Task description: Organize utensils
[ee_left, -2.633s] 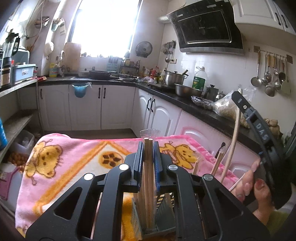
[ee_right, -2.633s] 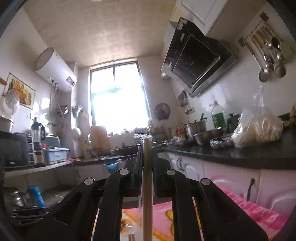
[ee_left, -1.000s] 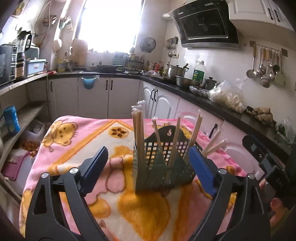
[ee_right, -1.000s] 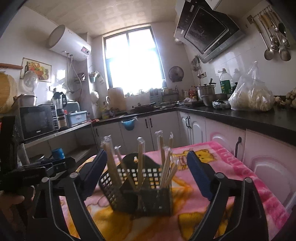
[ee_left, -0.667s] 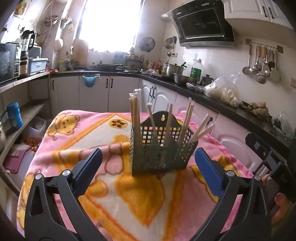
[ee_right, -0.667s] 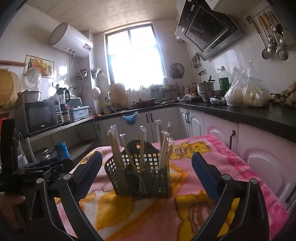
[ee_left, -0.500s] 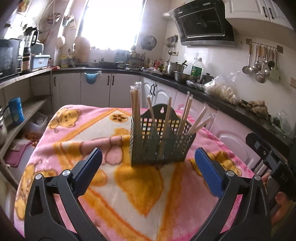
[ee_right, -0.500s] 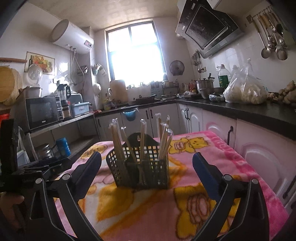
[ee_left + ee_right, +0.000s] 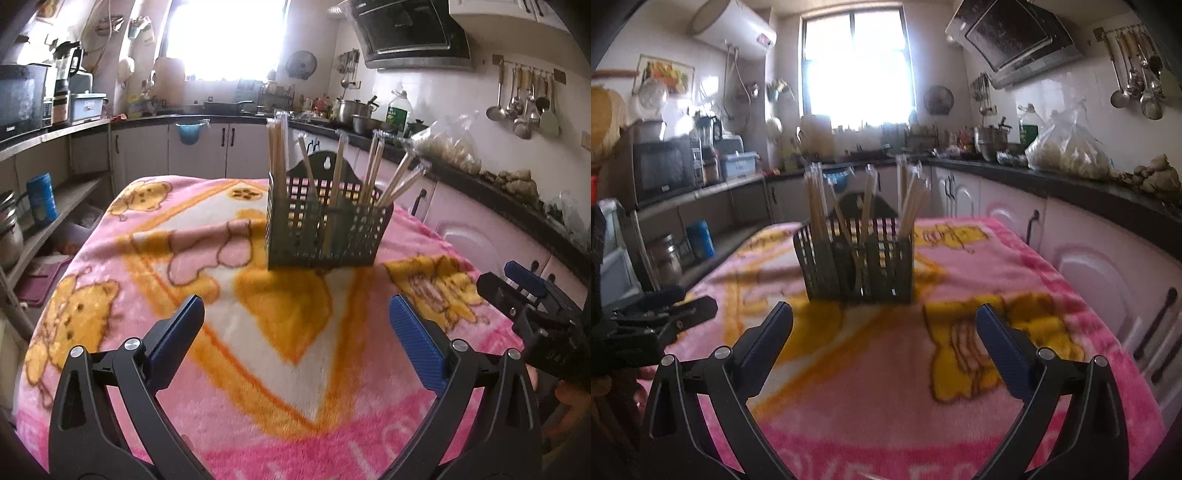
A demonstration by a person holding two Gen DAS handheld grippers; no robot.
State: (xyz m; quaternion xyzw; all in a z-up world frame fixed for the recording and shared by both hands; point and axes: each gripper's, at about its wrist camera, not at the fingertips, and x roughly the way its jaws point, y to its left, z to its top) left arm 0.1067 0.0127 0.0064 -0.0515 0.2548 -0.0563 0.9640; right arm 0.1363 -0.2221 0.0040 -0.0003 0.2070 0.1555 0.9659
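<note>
Both grippers, left (image 9: 295, 325) and right (image 9: 884, 328), hang released, empty, near the chopstick-filled basket (image 9: 325, 236) mid-table.

Dark green lattice basket (image 9: 325, 236), tan chopsticks (image 9: 279, 155), pink-and-orange bear-print blanket (image 9: 155, 258)

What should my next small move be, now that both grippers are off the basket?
Probably just hold both clear. The left gripper and right gripper are open and empty, the chopsticks all stand in the basket, and no loose utensil shows on the blanket.
</note>
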